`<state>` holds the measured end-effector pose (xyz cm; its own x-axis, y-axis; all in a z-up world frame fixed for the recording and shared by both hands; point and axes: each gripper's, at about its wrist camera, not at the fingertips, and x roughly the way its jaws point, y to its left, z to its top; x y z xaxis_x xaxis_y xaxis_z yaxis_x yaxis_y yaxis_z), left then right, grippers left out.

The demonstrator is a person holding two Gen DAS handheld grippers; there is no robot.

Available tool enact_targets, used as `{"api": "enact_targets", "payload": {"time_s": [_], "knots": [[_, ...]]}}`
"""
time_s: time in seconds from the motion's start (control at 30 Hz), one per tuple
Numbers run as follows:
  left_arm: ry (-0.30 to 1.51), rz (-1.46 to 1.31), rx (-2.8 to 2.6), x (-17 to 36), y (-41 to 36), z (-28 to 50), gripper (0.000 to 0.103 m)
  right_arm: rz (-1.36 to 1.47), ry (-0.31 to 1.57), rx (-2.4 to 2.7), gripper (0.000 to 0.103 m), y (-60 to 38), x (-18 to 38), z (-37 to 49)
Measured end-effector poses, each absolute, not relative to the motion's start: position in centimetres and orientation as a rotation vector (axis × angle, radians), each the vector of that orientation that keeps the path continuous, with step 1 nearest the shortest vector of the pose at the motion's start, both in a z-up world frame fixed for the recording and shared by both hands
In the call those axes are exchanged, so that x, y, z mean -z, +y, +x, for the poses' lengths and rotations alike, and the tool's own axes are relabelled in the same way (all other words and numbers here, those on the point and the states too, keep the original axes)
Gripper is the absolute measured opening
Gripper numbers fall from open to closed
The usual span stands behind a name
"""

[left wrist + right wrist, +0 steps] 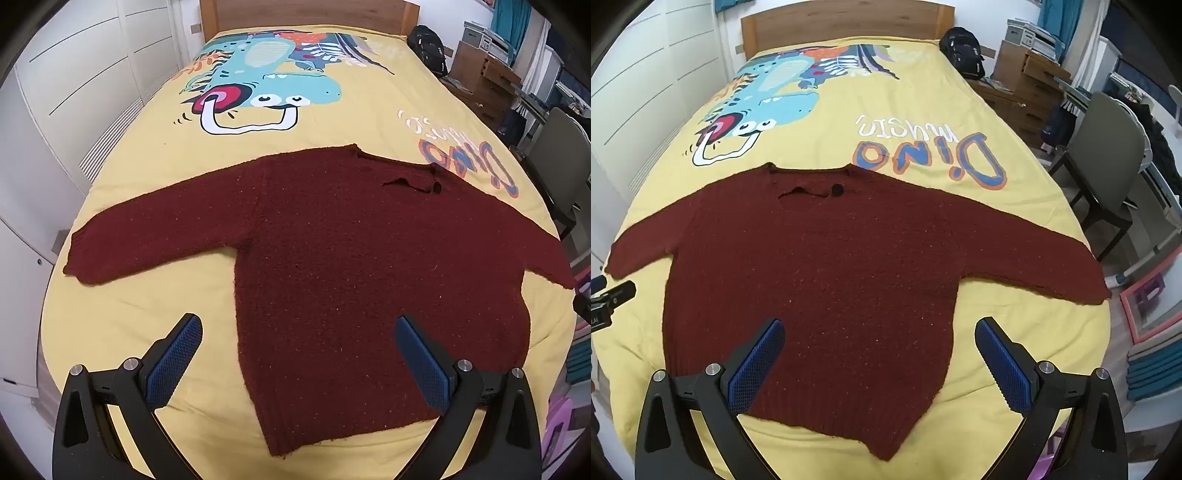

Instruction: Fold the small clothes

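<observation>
A maroon knit sweater (332,266) lies flat on the bed (147,314), sleeves spread, just ahead of both tools. Left tool (299,354) and right tool (879,354) hover wide apart, empty. Pinch each sleeve cuff cleanly, then fold inward.

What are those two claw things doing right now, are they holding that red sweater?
Left gripper: jaws open, holding nothing, above the sweater.
Right gripper: jaws open, holding nothing, also above the sweater.

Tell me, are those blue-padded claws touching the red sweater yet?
Cannot tell. In both wrist views the left gripper and right gripper are wide open, holding nothing, with the sweater lying flat between and beyond their fingers; whether any pad grazes the wool isn't plain.
</observation>
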<state>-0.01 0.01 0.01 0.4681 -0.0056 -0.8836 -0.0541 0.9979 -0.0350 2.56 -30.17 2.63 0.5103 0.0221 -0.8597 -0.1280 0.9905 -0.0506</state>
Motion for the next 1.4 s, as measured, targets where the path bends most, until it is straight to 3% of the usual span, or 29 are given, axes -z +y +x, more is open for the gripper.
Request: {"api": "enact_targets", "payload": {"time_s": [1.4], "knots": [[1.115, -0.024, -0.044, 0.7, 0.2, 0.1, 0.102, -0.152, 1.049, -0.060, 0.102, -30.4, -2.6, 2.4]]}}
